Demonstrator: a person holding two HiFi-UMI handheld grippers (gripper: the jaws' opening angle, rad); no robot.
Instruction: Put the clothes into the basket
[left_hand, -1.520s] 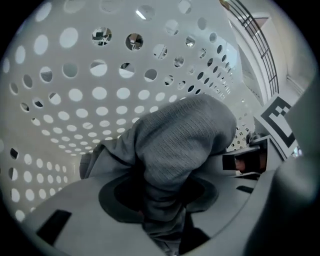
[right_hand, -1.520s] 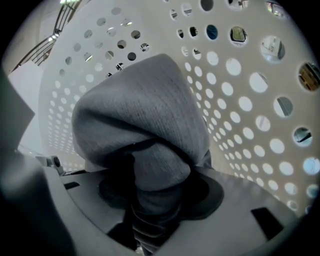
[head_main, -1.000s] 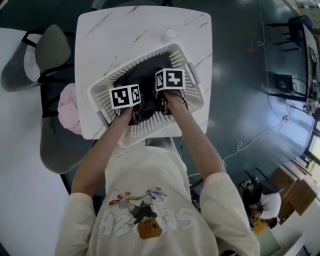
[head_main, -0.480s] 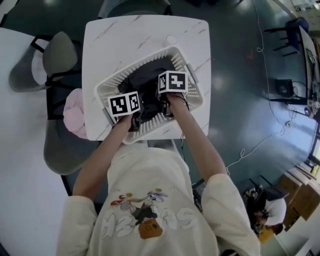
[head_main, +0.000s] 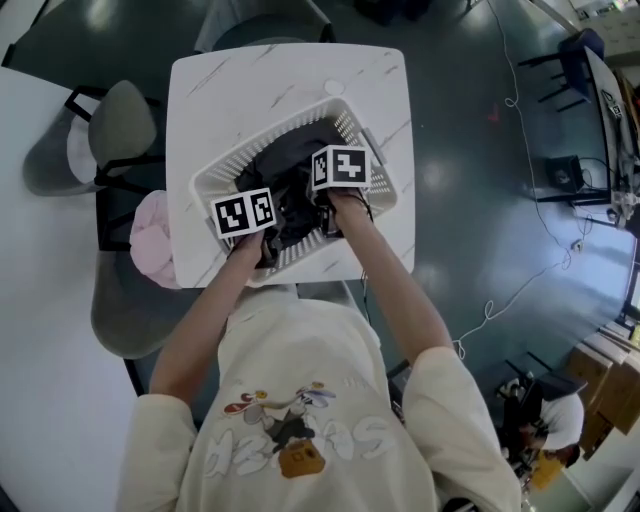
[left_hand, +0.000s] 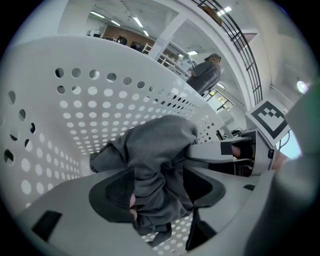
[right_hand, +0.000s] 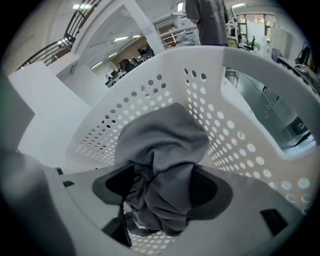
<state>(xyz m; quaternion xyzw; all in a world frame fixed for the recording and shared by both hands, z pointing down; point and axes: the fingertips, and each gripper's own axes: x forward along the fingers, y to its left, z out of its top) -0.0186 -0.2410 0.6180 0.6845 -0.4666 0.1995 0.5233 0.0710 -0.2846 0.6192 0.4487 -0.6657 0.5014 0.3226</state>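
Note:
A dark grey garment (head_main: 285, 155) lies bunched inside the white perforated basket (head_main: 225, 165) on the marble table. Both grippers hang over the basket's near half. My left gripper (head_main: 280, 225) is open; its jaws have just been opening. The grey cloth (left_hand: 155, 145) still sits between the pads (left_hand: 115, 192), slack and unpinched. My right gripper (head_main: 322, 205) is open too and has just been opening. A fold of the same cloth (right_hand: 160, 145) bulges up between its wide-apart jaws. The right gripper (left_hand: 240, 155) also shows at the right of the left gripper view.
The basket wall (right_hand: 235, 135) rises close around both grippers. The white marble table (head_main: 260, 80) carries a small round white thing (head_main: 334, 88) beyond the basket. A pink bundle (head_main: 150, 235) lies on a grey chair (head_main: 120, 120) left of the table.
Both marker cubes have lifted a little and drawn slightly back over the basket's near half. The grey garment stays down in the basket.

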